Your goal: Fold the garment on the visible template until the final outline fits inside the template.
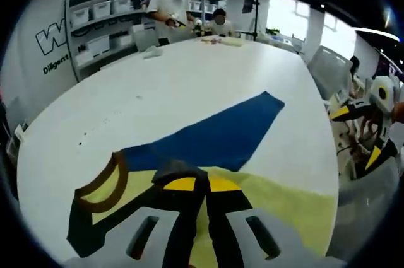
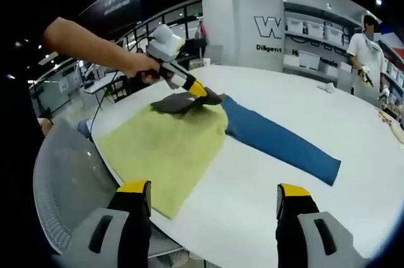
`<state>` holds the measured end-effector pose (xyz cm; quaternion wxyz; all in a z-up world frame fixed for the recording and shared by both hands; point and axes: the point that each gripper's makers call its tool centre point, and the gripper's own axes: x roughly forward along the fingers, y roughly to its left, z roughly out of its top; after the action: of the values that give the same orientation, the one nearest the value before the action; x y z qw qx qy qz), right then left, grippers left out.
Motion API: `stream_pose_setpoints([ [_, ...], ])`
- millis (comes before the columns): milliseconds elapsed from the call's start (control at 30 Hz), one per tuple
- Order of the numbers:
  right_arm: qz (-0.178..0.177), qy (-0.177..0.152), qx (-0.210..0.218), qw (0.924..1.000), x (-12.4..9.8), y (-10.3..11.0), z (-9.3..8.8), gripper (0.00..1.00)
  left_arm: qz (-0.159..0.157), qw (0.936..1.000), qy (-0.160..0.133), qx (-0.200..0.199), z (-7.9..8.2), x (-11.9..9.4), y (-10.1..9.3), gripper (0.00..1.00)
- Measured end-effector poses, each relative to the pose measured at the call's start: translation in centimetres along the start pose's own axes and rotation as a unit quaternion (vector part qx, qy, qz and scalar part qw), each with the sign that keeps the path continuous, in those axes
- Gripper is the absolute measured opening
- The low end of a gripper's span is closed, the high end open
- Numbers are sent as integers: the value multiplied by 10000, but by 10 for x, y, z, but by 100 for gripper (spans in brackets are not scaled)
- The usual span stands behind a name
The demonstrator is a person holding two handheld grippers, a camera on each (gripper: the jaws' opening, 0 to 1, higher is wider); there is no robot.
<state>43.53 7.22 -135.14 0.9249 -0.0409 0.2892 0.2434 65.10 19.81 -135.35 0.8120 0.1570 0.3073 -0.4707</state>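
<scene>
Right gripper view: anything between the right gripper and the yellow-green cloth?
Nothing but bare white table. The right gripper stands open, its jaws apart, short of the yellow-green cloth. The left gripper pinches a dark garment at its far edge.

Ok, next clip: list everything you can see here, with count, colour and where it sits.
Garment: one, dark grey, on the far end of the yellow-green mat, pinched by the left gripper.
Yellow-green mat: one, at the table's near edge.
Blue cloth: one, blue, long, running from the mat across the table.
Table: one, white, round-edged.
Shelves with bins: one unit, white, at the back wall.
Chairs: pale grey, beside the table.
People: at least two, at the table's far side.
Left gripper: yellow tips, shut on the garment, held by the person's hand.
Right gripper: yellow tips, jaws wide apart, holding nothing.
</scene>
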Motion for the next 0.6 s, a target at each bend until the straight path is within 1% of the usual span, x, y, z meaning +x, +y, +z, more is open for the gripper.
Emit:
stream_pose_setpoints([
  [100, 6, 6, 8, 10000, 0, 0, -1, 80, 52, 10000, 4, -39, -1, 4, 3, 2],
  [300, -2, 2, 31, 10000, -2, -1, -2, 80, -12, 10000, 16, 67, -3, 8, 1, 2],
  [333, -2, 1, 35, 10000, -2, -1, -2, 80, -54, 10000, 16, 65, -4, 10, 0, 3],
  [367, -7, 5, 43, 10000, -2, -2, -2, 80, -172, 9998, -10, 63, -4, 13, -3, 3],
  [400, -10, 11, 45, 10000, -2, -2, -3, 80, -265, 9996, -45, 81, -4, 14, -6, 5],
  [433, -10, 2, 53, 10000, -2, -2, -3, 80, -287, 9994, -36, 162, -5, 16, -7, 7],
  [467, -7, 1, 60, 10000, -2, -2, -3, 80, -328, 9992, -37, 224, -6, 17, -9, 13],
  [533, -4, 2, 54, 10000, -2, -2, -3, 80, -386, 9988, -55, 286, -6, 16, -16, 19],
  [600, -3, 5, 52, 10000, -2, -1, -3, 80, -410, 9985, 10, 372, -10, 13, -18, 24],
])
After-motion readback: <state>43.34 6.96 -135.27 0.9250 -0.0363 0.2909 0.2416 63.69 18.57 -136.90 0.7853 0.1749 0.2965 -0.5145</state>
